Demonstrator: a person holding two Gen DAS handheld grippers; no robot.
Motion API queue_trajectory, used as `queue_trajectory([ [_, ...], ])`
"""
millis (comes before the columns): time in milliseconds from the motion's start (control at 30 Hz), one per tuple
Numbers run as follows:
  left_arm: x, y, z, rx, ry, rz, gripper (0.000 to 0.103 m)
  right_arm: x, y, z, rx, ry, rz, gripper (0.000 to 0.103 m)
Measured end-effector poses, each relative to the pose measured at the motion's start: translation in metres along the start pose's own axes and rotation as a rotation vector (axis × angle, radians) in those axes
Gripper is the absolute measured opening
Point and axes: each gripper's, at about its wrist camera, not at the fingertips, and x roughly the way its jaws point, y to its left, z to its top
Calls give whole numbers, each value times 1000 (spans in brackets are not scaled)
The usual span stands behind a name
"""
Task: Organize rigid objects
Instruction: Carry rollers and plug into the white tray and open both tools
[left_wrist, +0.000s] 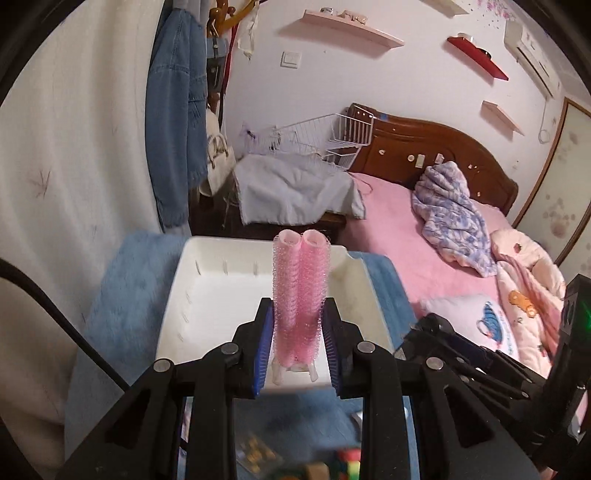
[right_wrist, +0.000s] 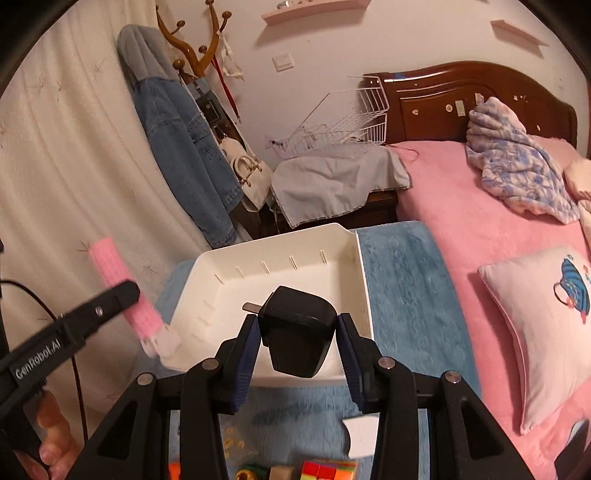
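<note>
My left gripper (left_wrist: 298, 325) is shut on a pair of pink hair rollers (left_wrist: 300, 291) that stand upright between its blue pads, above the near part of a white plastic tray (left_wrist: 207, 295). My right gripper (right_wrist: 298, 336) is shut on a black plug adapter (right_wrist: 297, 332), its metal prong pointing left, held over the same white tray (right_wrist: 288, 273). In the right wrist view the left gripper (right_wrist: 125, 295) shows at the left with the pink rollers (right_wrist: 122, 291) just outside the tray's left rim. The tray's inside looks bare.
The tray rests on a blue fuzzy mat (right_wrist: 402, 280) beside a pink bed (right_wrist: 461, 206) with a pillow (right_wrist: 539, 325). Colourful cubes (right_wrist: 328, 470) and small items lie near the bottom edge. A wire basket (right_wrist: 343, 129), a denim jacket (right_wrist: 184, 147) and a curtain (right_wrist: 55, 166) stand behind.
</note>
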Motion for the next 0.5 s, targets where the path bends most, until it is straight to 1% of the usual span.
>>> queue_trajectory([
  [200,39,15,4,23,47,50,28,29,2,3,-17,41,-14,43],
  [400,59,27,-9,-14,108,68,29,49,-1,4,-3,83,-24,43],
  [500,62,25,-9,-11,112,82,30,54,-3,6,3,91,-20,45],
])
